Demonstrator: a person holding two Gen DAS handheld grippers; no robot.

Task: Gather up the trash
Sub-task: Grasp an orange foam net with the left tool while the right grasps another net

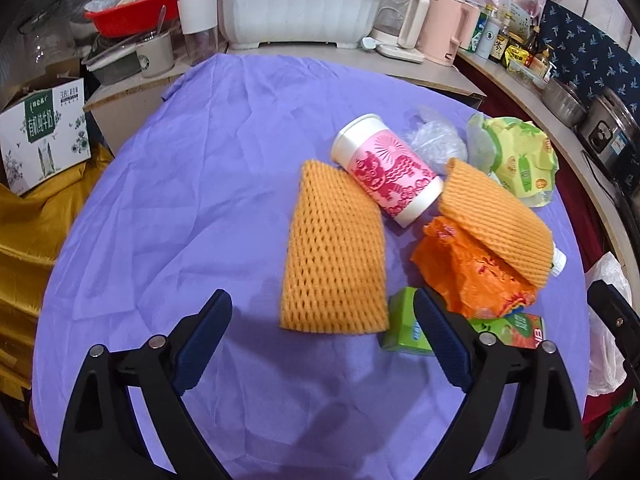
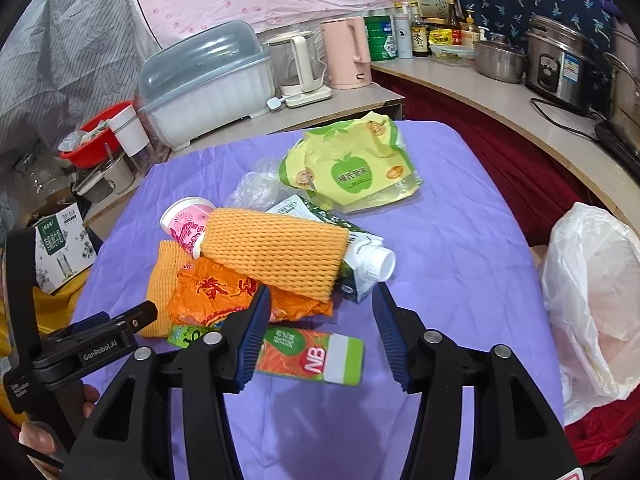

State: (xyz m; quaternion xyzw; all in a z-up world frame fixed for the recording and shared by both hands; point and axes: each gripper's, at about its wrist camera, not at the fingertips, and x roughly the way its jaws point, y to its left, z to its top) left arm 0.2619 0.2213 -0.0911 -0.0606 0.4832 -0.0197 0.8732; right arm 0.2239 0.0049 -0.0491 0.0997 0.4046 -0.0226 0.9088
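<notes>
Left wrist cam first: the left gripper (image 1: 322, 312) is hanging over the purple tablecloth (image 1: 180, 200) with its jaws spread really wide and nothing between the pads, just bare cloth. The trash is lying in a loose pile ahead and to the right. A flat orange foam net (image 1: 334, 256) is sitting just beyond the fingertips, its bottom edge roughly between them. A pink and white paper cup (image 1: 386, 172) is lying on its side, touching that net's top corner. A second foam net (image 1: 496, 216) is draping over a crumpled orange plastic bag (image 1: 468, 276). A green juice carton (image 1: 404, 328) is peeking out right behind the right-hand finger, and a yellow-green wrapper (image 1: 516, 156) is sitting at the far edge next to some clear plastic film (image 1: 434, 138).

Right wrist cam: the right gripper (image 2: 320, 312) is about half open and not gripping anything either. The juice carton (image 2: 312, 354) is lying flat just beside its left finger, partly under it. Past the tips, the foam net (image 2: 276, 252) is resting on a white milk carton (image 2: 360, 264) with a screw cap, and the orange bag (image 2: 216, 292) is tucked underneath. The wrapper (image 2: 348, 168) is farther back. A white plastic bag (image 2: 592, 292) is sitting open off the table's right edge. The other gripper (image 2: 120, 320) is poking in at lower left.
</notes>
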